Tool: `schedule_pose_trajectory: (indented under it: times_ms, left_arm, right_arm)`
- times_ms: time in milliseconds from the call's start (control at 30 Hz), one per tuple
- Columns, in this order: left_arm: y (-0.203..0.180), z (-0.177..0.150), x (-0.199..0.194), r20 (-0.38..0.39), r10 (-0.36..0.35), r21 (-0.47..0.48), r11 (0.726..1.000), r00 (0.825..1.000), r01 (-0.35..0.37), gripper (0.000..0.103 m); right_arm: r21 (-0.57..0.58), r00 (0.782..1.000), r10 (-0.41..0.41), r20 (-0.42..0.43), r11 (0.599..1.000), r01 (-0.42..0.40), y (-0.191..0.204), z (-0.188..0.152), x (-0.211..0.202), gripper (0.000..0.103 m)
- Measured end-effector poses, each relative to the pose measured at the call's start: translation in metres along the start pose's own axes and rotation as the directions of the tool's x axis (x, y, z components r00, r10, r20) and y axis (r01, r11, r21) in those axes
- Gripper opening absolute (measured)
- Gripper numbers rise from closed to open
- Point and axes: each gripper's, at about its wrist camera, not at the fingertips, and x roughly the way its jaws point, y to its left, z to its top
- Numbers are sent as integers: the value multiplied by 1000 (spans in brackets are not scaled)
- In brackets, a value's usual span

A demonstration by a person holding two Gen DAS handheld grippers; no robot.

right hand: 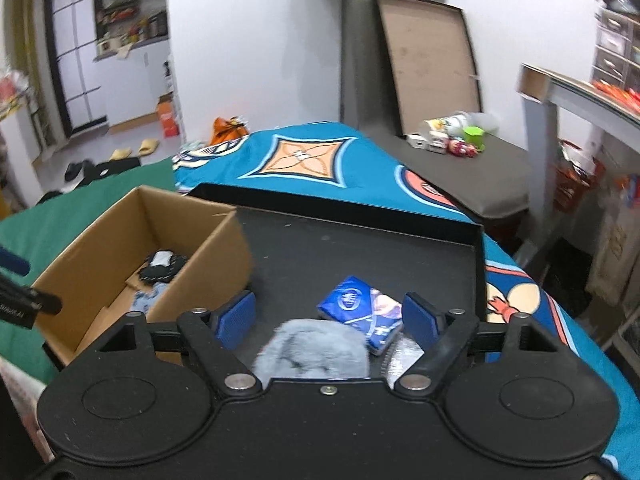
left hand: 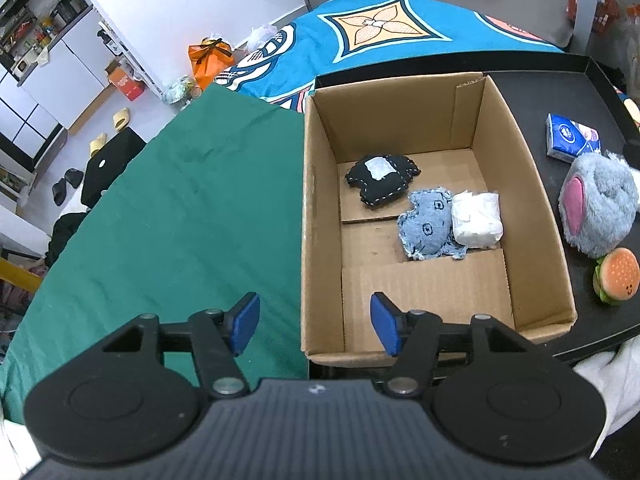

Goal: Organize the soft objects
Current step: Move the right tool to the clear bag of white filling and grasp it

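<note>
An open cardboard box [left hand: 316, 216] holds a black stitched pillow [left hand: 380, 180], a denim pouch [left hand: 426, 230] and a white wrapped bundle [left hand: 476, 218]. On the black tray [left hand: 560, 92] right of the box lie a blue tissue pack [left hand: 572, 142], a grey plush toy [left hand: 598, 204] and a burger toy [left hand: 616, 276]. My left gripper [left hand: 316, 326] is open and empty above the box's near left corner. My right gripper [right hand: 330, 322] is open above the grey plush [right hand: 316, 350], with the tissue pack [right hand: 362, 308] just beyond. The box [right hand: 224, 252] is to its left.
A green cloth [left hand: 180, 208] covers the surface left of the box. A blue patterned blanket [left hand: 380, 32] lies behind the tray. The tray's raised rim [right hand: 478, 264] runs along the right and far sides. Small items [right hand: 452, 136] sit on a grey table at the back.
</note>
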Motion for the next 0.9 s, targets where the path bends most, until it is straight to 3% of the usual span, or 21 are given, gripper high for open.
schedule_pose_trajectory:
  times_ms: [433,900]
  left_arm:
    - [-15,8,-3,-35,75,28,997,997,-74,61]
    - [-30,10,0,-69,155,88,985,986,-148,62]
  right_arm:
    - [129,999,-10,-30,992,14,-42,-15,9,54]
    - [248,994,-8,-109,968,35,-69,-36,26,43]
